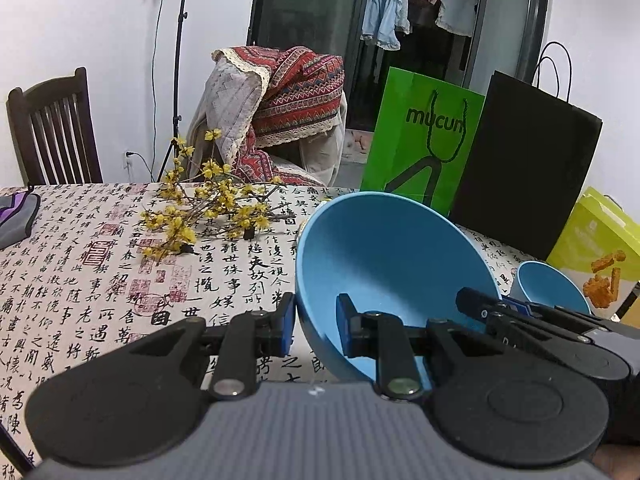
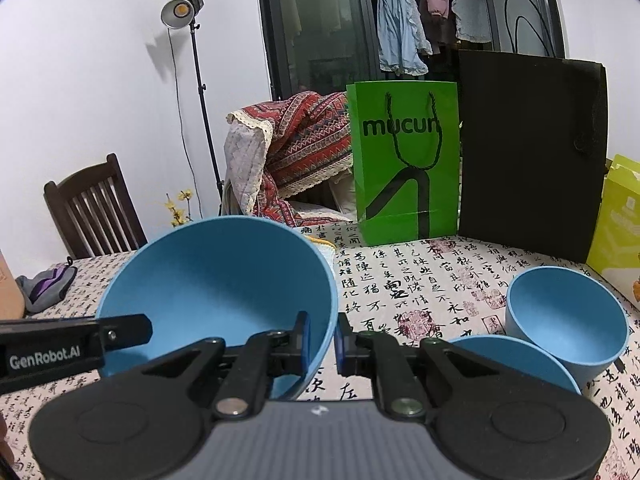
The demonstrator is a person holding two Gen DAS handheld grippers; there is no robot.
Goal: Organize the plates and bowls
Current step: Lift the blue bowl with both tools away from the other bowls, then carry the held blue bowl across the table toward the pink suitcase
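Large blue bowl (image 1: pixel 384 264) held off the table (image 1: pixel 80 280), tilted: mouth faces up and toward the near side, base away and down. Round, so no long axis to speak of; the rim plane slopes steeply, far edge high, near edge low.

Left gripper (image 1: pixel 316 326) clamped on the bowl's left wall, near the low rim. One blue pad outside the wall, the other inside the bowl; jaws narrowly apart, just the wall between them.

Right gripper (image 2: pixel 323 342) pinches the same bowl (image 2: pixel 216 280) on its right wall, pads nearly together with the thin wall between, one inside, one outside. In the left wrist view its black fingers (image 1: pixel 500 312) come in from the right over the bowl's near right rim.

The bowl thus sits directly ahead of and between the two grippers, each gripping an opposite side.

To the right on the table: a deep small blue bowl (image 2: pixel 566 324) upright, and a shallower blue bowl (image 2: pixel 516 360) just beside it on the near left, partly behind the right gripper's body.

Far side: green paper bag (image 2: pixel 404 164), black bag (image 2: pixel 532 156), yellow-green box (image 2: pixel 616 220). Yellow flower sprig (image 1: pixel 212 208) lies on the calligraphy cloth, far left of the held bowl.
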